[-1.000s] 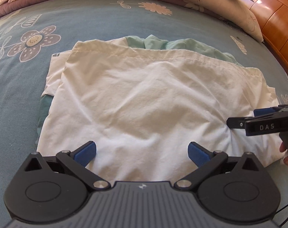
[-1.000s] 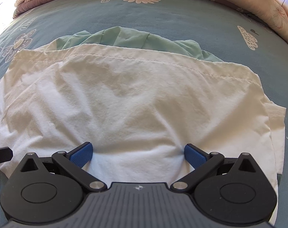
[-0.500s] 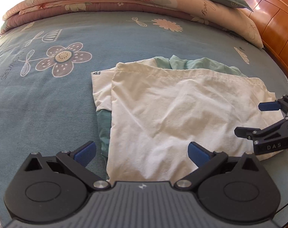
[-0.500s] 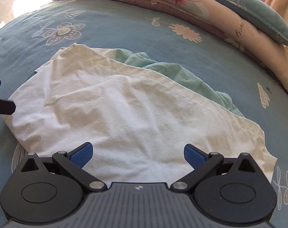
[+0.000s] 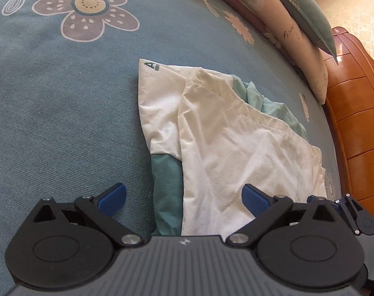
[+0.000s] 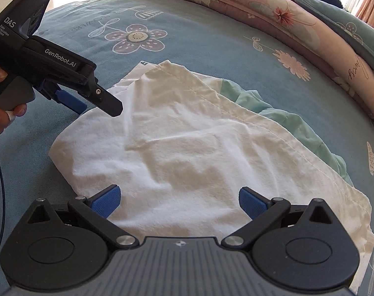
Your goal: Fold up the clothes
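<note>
on the blue bedspread [image 5: 63, 123], your left gripper [image 5: 184, 194] has slid to the white shirt's [image 6: 187, 153] left edge, jaws wide but closing on nothing; your right gripper [image 6: 179, 197] stays wide, empty.

The left gripper [image 5: 184, 197] is angling downward with its jaws wide and closing slightly, nothing pinched between its pads. The right gripper [image 6: 179, 198] is tilting down too, its blue pads [image 6: 106, 198] spread apart and gripping nothing.

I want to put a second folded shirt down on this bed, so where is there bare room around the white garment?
Bare bedspread lies between the white garment and the folded quilts, around the big flower print. Crowded: the left gripper, its fingers closing on nothing, hangs over the garment's edge; the wooden bed frame hems the other side.
</note>
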Tool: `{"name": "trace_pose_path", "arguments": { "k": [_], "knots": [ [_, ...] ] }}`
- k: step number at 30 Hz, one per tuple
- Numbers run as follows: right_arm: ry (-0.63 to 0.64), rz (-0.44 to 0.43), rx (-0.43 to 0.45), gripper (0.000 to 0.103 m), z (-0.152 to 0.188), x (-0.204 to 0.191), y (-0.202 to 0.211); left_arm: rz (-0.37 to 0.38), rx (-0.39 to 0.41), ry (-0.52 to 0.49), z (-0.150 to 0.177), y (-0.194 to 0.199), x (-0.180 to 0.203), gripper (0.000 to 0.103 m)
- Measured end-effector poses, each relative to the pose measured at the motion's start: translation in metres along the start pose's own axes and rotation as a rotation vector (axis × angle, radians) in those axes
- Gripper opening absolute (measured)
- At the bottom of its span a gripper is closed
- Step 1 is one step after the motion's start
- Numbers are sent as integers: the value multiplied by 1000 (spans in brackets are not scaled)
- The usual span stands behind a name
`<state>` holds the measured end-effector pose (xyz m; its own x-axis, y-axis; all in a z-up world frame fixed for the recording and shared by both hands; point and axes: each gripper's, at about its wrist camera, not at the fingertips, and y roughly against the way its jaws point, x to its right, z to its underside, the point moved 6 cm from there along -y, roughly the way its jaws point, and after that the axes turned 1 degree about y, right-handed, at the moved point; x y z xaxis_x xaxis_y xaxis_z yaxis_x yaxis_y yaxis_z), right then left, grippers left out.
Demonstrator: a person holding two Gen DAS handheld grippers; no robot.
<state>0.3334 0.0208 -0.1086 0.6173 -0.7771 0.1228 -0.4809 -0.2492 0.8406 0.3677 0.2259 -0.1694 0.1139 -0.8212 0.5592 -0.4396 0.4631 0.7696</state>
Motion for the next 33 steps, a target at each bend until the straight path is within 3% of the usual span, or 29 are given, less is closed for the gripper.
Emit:
{"name": "trace_pose_path", "arguments": {
  "k": [7,12,17,20,26,33],
  "knots": [
    [-51,13,-17,103,-2,0,-10,85,-20,-29,-16,-15,0,85],
    [-99,35,-12,103,-7,9,-14,163,-17,-5,-34,-24,-2,84],
    [-121,42,-13,103,-13,16,-18,246,-4,112,-47,-33,-6,84],
    [-125,39,-15,103,-14,17,-21,308,-11,202,-39,-31,-13,81],
    [-118,12,-17,103,-12,13,-21,359,-73,244,1,-29,-12,78],
    [-134,10,-12,103,-11,17,-21,375,-56,226,-27,-49,2,77]
  ]
}}
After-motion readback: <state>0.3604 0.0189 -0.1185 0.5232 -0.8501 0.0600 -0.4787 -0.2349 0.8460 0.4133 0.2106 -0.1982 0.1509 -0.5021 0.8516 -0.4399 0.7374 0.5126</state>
